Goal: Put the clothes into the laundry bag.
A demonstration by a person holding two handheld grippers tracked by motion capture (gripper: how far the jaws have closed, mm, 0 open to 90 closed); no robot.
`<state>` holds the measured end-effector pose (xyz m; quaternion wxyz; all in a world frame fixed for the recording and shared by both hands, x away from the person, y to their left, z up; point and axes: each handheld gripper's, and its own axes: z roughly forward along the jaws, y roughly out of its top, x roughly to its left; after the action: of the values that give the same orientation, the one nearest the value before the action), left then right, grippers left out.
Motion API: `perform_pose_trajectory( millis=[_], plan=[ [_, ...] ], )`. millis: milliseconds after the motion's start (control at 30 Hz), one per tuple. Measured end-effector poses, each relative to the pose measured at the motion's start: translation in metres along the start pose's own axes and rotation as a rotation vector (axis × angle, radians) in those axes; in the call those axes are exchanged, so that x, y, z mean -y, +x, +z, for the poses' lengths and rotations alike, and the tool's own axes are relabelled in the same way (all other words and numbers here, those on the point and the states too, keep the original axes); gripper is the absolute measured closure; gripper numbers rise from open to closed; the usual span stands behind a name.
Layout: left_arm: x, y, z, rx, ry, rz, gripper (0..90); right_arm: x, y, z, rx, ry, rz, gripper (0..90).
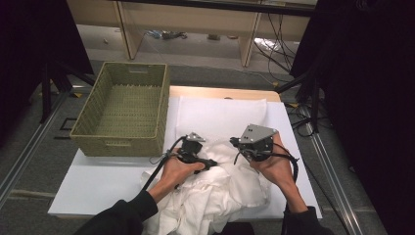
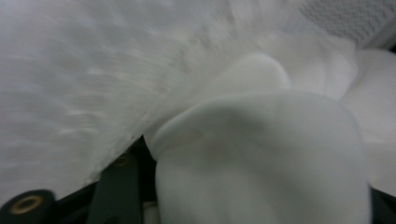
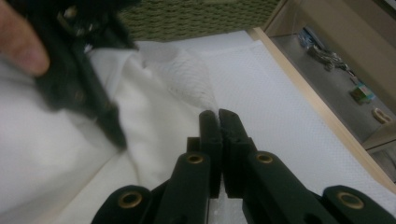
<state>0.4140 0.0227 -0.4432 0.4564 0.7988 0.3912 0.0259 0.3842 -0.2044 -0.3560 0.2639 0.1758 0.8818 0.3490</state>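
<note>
A crumpled white cloth (image 1: 220, 191) lies heaped at the near middle of the white-covered table (image 1: 98, 181). My left gripper (image 1: 211, 163) rests on the heap, pointing right. In the left gripper view a thick fold of the cloth (image 2: 261, 154) bulges between its jaws, which stand well apart; one black finger (image 2: 116, 186) peeks out beneath. My right gripper (image 1: 234, 143) sits at the heap's far right edge. Its jaws are pressed together (image 3: 217, 114) on a thin mesh corner of the cloth (image 3: 187, 79). The left gripper (image 3: 79, 88) looms blurred beside it, a person's fingertip on it.
An empty green woven basket (image 1: 117, 143) stands at the table's far left corner, its wall also behind the cloth (image 3: 196, 16). Flat white cover stretches beyond the heap (image 1: 220, 115). Wooden shelving (image 1: 195, 19) and floor cables (image 1: 279, 44) lie past the table; a low shelf holds small items (image 3: 336, 60).
</note>
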Motion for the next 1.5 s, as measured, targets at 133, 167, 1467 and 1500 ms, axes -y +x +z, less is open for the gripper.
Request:
perform_pose_trajectory(
  millis=[133, 167, 1467, 1500],
  plan=[
    [0.0, -0.005, -0.029, 0.045, 0.098, 0.052, 25.9, 0.002, 0.002, 0.003, -0.001, 0.013, 0.002, 89.8],
    [0.001, -0.006, -0.041, 0.02, 0.072, 0.077, 25.4, 0.003, 0.001, 0.004, -0.002, 0.013, -0.003, 89.8],
    [-0.011, 0.002, 0.017, -0.082, 0.019, -0.013, 46.6, 0.005, 0.007, -0.003, -0.035, 0.034, -0.007, 90.0],
    [-0.01, 0.001, 0.01, -0.074, 0.02, -0.011, 42.4, 0.006, 0.008, -0.003, -0.04, 0.042, -0.005, 90.0]
  ],
)
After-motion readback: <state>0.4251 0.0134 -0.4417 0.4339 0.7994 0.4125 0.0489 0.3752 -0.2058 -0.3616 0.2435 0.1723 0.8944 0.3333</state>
